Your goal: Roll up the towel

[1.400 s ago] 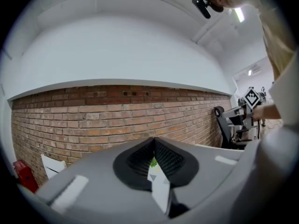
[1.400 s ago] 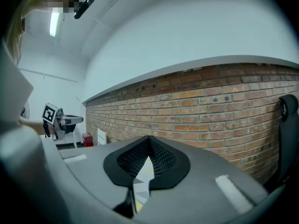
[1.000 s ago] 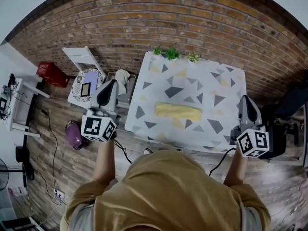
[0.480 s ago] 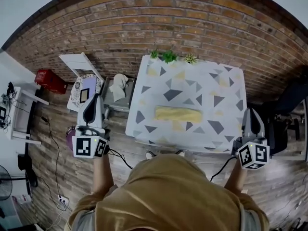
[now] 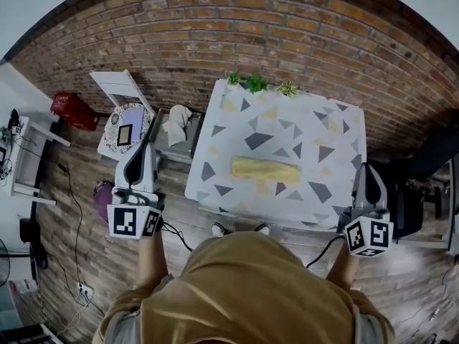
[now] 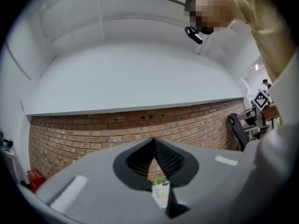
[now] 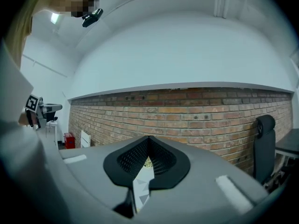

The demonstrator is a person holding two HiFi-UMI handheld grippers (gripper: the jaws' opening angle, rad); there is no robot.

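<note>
Yellow towel (image 5: 265, 169) rolled into tight log, lying crosswise mid counter (image 5: 337, 131). Left gripper (image 5: 145, 149) and right gripper (image 5: 366, 172) both closed, empty, off counter's sides, well apart from towel.

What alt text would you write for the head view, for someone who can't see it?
A rolled-up yellow towel lies in the middle of a white table with grey and yellow triangles. A person stands at its near edge, with the left gripper and right gripper shut, empty and held off either side.
</note>
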